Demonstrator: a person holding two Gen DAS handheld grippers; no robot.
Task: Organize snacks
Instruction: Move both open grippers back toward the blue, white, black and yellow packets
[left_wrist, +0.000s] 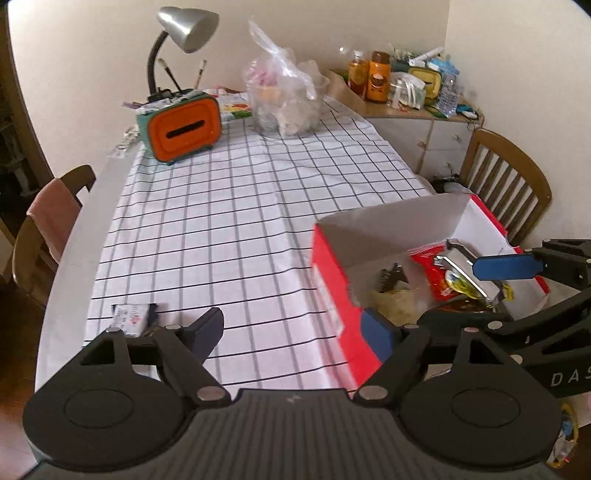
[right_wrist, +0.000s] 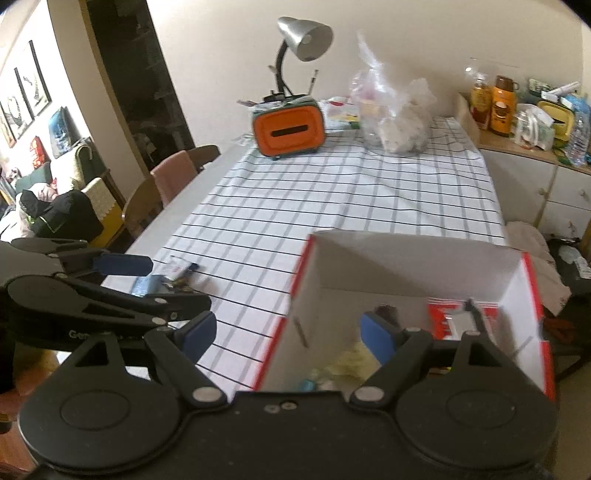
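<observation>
On the checked tablecloth (left_wrist: 236, 206), a small white snack packet (left_wrist: 130, 316) lies at the near left, just ahead of the left gripper (left_wrist: 295, 328), whose blue-padded jaws stand wide apart and hold nothing. To its right sits the red box (left_wrist: 334, 291), where the left wrist view shows a red snack bag (left_wrist: 439, 273) inside. The right wrist view looks into the box, past the spread, empty right gripper (right_wrist: 291, 338), to a pale wrapper (right_wrist: 351, 363).
</observation>
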